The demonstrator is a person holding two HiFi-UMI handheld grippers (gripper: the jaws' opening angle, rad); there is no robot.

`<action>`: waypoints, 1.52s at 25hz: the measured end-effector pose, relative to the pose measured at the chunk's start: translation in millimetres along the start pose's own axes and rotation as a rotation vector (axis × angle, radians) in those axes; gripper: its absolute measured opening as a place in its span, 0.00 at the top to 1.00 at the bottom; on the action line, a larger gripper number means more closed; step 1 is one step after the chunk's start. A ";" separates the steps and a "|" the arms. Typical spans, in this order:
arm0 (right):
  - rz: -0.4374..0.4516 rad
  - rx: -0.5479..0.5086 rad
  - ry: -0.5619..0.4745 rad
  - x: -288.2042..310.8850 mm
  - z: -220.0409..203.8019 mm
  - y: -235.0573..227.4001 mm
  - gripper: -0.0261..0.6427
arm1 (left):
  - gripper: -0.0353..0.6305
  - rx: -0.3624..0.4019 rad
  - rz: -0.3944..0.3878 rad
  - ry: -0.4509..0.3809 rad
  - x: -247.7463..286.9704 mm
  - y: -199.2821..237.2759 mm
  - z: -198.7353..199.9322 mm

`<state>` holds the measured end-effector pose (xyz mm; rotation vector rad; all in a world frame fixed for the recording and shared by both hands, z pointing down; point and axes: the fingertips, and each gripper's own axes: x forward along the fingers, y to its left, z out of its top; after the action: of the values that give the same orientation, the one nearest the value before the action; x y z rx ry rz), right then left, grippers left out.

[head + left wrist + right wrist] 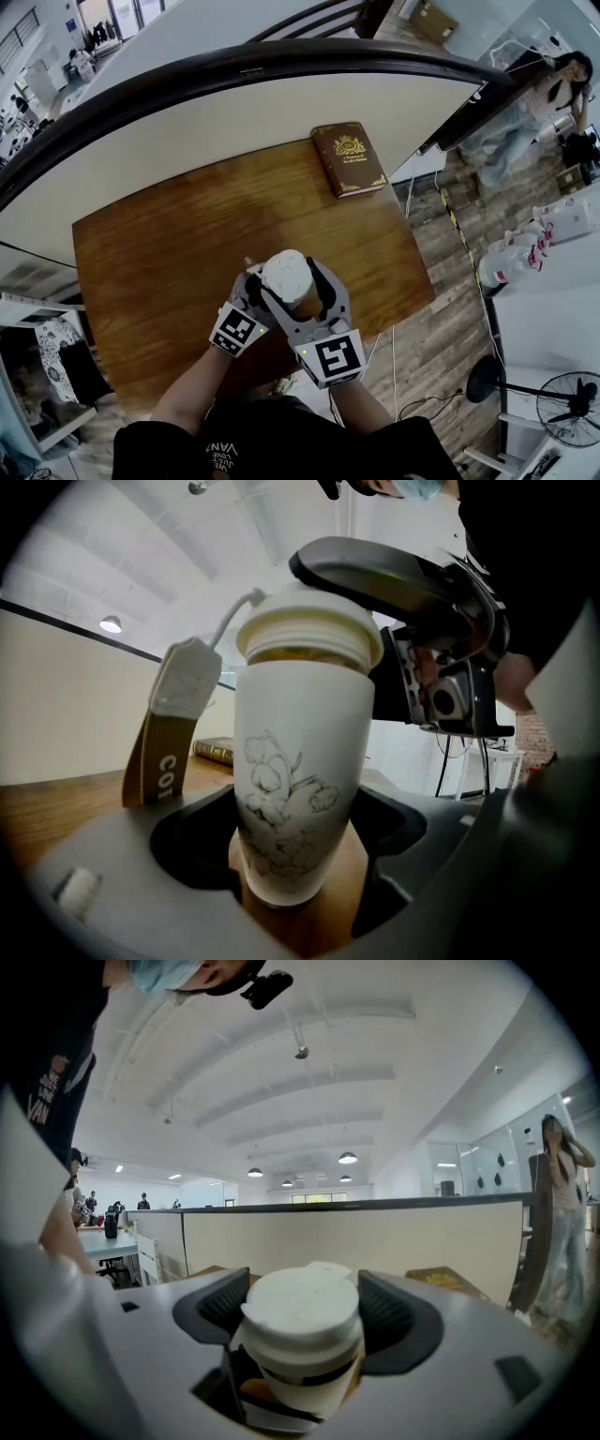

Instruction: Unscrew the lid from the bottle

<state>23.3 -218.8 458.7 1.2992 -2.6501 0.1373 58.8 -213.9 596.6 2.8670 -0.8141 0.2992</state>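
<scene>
A white bottle (300, 761) with a line drawing of flowers stands upright on the wooden table (169, 253). My left gripper (291, 874) is shut on its lower body, close to the table top. A brown carry strap (164, 752) with a white tab hangs at its left side. The white lid (302, 1307) sits on top of the bottle, and my right gripper (302, 1314) is shut on it from above. In the head view both grippers meet at the lid (286, 274), the left gripper (262, 295) lower, the right gripper (298, 281) over it. Whether the lid has lifted off the neck I cannot tell.
A brown book (349, 157) with gold print lies at the table's far right corner. A cream partition (244, 112) runs behind the table. A person (553, 94) stands at the far right, and a floor fan (562, 408) is at the lower right.
</scene>
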 end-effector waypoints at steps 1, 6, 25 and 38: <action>0.000 0.004 -0.012 -1.9 6.5 -0.6 0.47 | 0.38 -0.001 -0.001 0.001 0.1 0.2 -0.2; 0.001 0.041 -0.073 -16.3 36.1 -4.9 0.47 | 0.38 -0.014 -0.001 0.019 -0.3 1.1 -3.1; -0.035 0.082 -0.227 -103.2 110.5 -23.3 0.47 | 0.38 -0.099 0.083 0.130 -25.2 3.7 -23.4; -0.039 0.137 -0.180 -145.7 72.8 -18.0 0.47 | 0.38 -0.123 0.253 -0.017 -109.3 -25.2 33.2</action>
<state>115.6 -129.1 357.3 1.4693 -2.8063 0.2086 -13.8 -144.1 537.2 2.6573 -1.1580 0.2428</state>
